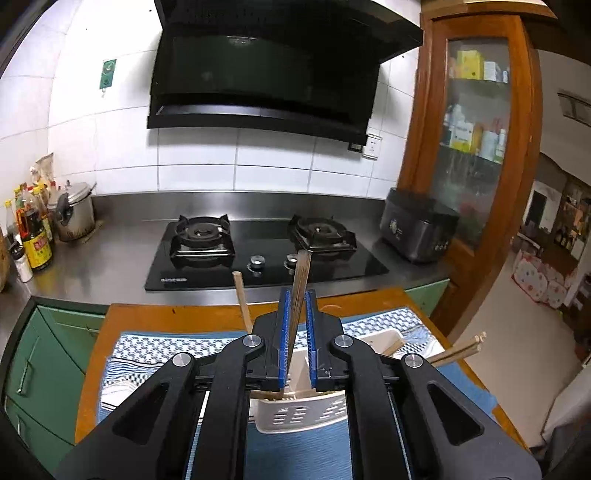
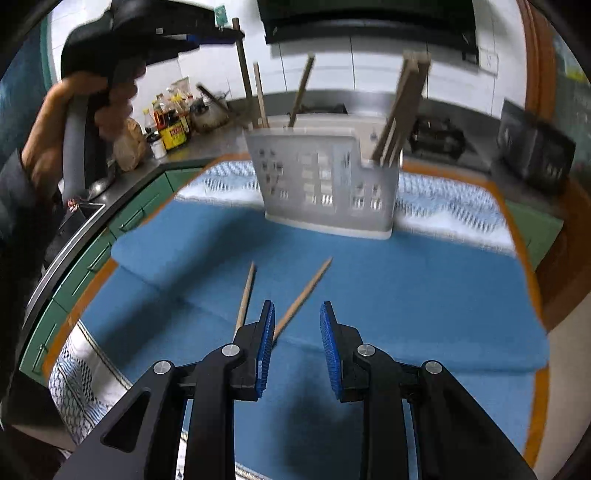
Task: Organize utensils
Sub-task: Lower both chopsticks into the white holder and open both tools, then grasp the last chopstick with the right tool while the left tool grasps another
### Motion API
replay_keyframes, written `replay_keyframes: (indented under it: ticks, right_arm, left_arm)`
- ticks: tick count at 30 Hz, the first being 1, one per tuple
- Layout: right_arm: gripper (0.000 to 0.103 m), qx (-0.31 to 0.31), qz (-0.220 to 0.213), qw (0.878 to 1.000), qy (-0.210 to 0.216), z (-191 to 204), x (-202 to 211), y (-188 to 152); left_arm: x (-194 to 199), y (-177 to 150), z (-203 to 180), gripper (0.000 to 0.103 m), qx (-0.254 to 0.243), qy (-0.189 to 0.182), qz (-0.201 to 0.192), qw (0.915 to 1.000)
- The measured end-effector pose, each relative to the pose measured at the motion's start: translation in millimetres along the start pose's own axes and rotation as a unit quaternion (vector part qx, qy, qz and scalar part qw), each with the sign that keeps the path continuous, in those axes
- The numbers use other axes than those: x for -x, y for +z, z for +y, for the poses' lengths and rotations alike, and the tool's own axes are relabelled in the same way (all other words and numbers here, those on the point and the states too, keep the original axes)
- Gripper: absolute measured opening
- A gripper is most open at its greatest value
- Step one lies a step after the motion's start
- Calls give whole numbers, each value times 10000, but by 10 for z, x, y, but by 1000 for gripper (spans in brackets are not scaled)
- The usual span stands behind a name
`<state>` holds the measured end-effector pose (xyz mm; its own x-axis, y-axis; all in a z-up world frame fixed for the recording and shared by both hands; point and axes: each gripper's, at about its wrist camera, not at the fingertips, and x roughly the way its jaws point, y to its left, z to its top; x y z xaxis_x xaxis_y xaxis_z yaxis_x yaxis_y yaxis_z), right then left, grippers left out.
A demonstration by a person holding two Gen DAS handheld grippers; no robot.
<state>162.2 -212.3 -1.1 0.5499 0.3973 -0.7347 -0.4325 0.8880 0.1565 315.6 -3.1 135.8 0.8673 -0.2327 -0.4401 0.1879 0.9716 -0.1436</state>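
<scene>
A white slotted utensil holder (image 2: pixel 325 184) stands on the blue mat (image 2: pixel 406 295) and holds several upright chopsticks. My left gripper (image 1: pixel 297 295) hangs right above the holder (image 1: pixel 303 413); a dark chopstick (image 1: pixel 300 280) stands between its pads, which are slightly parted, and its lower end is in the holder. In the right wrist view the left gripper (image 2: pixel 221 33) is at the top left, held by a hand. My right gripper (image 2: pixel 297 314) is open and empty, low over the mat. Two light wooden chopsticks (image 2: pixel 303 295) lie on the mat just ahead of its left finger.
A gas hob (image 1: pixel 258 251) sits on the steel counter behind the table. Sauce bottles (image 1: pixel 33 236) and a pot (image 1: pixel 74 214) stand at the left. A dark appliance (image 1: pixel 417 229) is at the right. A patterned cloth (image 1: pixel 155 347) lies under the mat.
</scene>
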Motion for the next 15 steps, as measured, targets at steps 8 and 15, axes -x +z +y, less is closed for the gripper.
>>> replay_keyframes:
  ticks: [8,15]
  right_arm:
    - [19,-406,247,9985,278,115,-127,-357]
    - [15,-832,359,9944,546,267,-283,-502]
  left_arm:
    - [358,-51,-40,36,-47,57,-257,9996]
    - [900,-429,32,38,-17,86,-281,9996]
